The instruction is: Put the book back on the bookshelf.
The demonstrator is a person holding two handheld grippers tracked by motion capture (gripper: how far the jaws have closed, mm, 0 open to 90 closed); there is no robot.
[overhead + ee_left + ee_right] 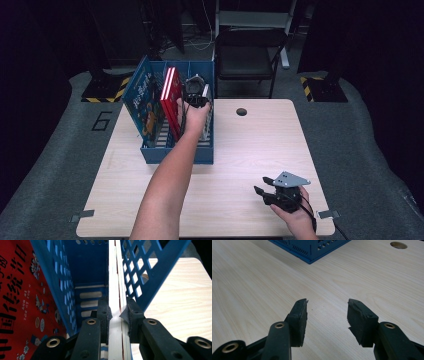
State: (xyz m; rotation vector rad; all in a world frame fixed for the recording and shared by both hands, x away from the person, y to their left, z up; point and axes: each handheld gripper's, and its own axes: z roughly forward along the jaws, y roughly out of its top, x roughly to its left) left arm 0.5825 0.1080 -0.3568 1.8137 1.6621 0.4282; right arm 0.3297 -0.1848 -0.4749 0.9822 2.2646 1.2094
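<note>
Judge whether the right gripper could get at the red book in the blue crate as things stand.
Probably not easily: the left gripper and its forearm lie between the right gripper and the red book in the blue crate.

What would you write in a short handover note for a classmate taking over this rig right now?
Left gripper: shut on the white book, standing on edge in the right-hand compartment of the blue crate.
Right gripper: open, empty, low over the table near its front right corner.
Red book and blue book stand in the crate's other slots.
Left to do: unclear whether the white book goes in or comes out; check first.
</note>
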